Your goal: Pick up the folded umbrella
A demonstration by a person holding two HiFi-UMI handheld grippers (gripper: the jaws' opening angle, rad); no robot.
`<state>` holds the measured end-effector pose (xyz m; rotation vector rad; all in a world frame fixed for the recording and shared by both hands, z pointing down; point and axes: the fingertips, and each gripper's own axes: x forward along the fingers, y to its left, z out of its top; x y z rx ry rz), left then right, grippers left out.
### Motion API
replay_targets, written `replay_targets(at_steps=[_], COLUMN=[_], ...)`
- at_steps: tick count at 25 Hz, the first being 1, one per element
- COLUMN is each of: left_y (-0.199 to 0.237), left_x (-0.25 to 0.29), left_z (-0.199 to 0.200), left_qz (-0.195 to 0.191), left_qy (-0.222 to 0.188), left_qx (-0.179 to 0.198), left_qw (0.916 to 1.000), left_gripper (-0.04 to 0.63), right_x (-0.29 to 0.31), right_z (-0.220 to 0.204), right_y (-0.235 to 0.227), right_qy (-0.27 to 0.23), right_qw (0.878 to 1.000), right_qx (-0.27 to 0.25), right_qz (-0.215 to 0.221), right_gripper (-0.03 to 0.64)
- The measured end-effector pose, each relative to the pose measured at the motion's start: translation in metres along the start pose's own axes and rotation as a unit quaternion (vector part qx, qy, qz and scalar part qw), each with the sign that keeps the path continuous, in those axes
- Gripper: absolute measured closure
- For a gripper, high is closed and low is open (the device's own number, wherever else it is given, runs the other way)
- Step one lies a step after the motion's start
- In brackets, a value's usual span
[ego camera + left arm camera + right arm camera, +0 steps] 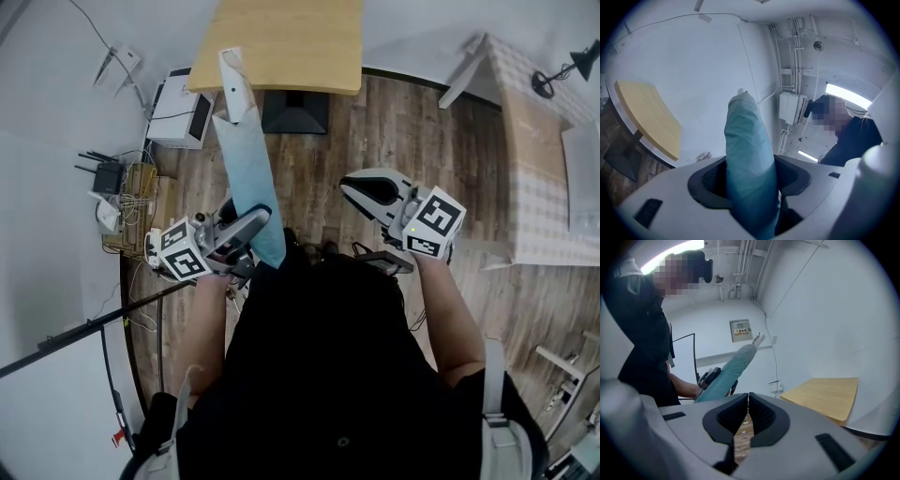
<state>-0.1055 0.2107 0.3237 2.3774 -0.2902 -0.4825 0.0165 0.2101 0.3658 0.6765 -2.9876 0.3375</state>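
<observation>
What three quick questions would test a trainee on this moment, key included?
1. True or false: the left gripper has its jaws shut on the teal folded fabric umbrella.
2. In the head view, the umbrella's white end points toward: A) the pale wooden tabletop; B) the person's body; C) the black pole.
3. What do the right gripper's jaws hold?
Key: 1 true; 2 A; 3 nothing, they are together.
</observation>
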Motion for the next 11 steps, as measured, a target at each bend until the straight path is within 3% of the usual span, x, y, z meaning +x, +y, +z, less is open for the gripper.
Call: replay_targets(at_steps=[11], left_y=[0.002], left_x=[0.008], left_z=[-0.007], left_qz=[0.009], left_qy=[0.004], left_qx=[-0.005], left_qw=[0.9999], left_gripper=[0.318], right_x=[-0.007], right_z=[-0.002], right_y=[-0.004], right_qy=[0.0], right_qw=[1.0], right_qx=[0.002], right_qz=[0.013], right_gripper=[0.597])
